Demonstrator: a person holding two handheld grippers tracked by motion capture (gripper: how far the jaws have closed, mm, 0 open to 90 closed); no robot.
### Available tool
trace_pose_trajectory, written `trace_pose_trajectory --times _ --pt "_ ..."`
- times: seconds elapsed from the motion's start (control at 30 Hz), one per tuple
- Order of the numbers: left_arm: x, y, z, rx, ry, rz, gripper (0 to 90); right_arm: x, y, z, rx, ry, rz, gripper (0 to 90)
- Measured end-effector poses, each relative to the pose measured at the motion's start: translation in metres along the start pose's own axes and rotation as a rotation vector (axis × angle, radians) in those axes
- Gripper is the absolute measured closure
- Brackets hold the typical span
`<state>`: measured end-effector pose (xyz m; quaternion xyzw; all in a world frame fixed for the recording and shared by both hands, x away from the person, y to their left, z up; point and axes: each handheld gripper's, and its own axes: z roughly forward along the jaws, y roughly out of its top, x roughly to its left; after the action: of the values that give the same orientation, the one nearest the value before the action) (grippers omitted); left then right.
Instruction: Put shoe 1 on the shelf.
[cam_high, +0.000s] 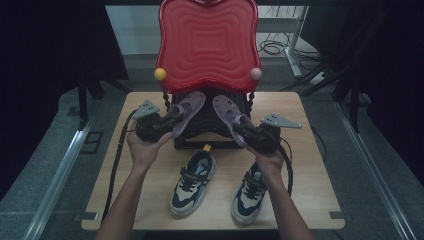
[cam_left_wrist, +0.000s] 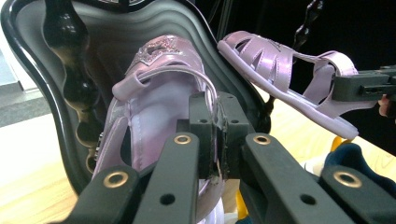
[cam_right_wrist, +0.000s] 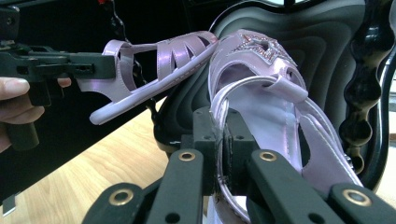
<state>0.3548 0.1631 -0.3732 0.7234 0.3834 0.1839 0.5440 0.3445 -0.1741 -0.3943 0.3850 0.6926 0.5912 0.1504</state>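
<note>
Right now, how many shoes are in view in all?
4. A purple sandal is clamped in the left gripper and another in the right gripper, both at the rack's black shelf. Two sneakers, left and right, sit on the table.

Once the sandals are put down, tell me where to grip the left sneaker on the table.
Take the left sneaker by its padded heel collar, coming from above on the near side. It stands upright on the table with its toe pointing away, so the open collar faces up and gives a thin rim to pinch. The strap over the instep looks like a poorer hold.
</note>
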Motion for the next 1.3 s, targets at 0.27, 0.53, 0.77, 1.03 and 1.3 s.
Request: trace_pose_trajectory --times 0.27,0.53,0.77,1.03,1.3 --pt "0.001 0.002 0.005 -0.009 0.0 -0.003 86.7 0.001 0.003 0.007 -0.006 -0.013 0.008 86.5" --pt "0.0 0.004 0.012 -0.028 0.002 -0.022 86.6 0.001 0.007 0.012 -0.017 -0.031 0.019 86.5" --pt "0.002 0.005 0.017 -0.044 0.0 -0.034 86.6 -0.001 0.01 0.016 -0.021 -0.042 0.024 86.6" --pt "0.003 0.005 0.023 -0.049 0.004 -0.042 86.6 -0.002 0.012 0.022 -0.027 -0.051 0.03 86.5" --pt "0.004 0.007 0.027 -0.06 0.023 -0.038 86.5 -0.003 0.014 0.031 -0.036 -0.07 0.038 86.5"
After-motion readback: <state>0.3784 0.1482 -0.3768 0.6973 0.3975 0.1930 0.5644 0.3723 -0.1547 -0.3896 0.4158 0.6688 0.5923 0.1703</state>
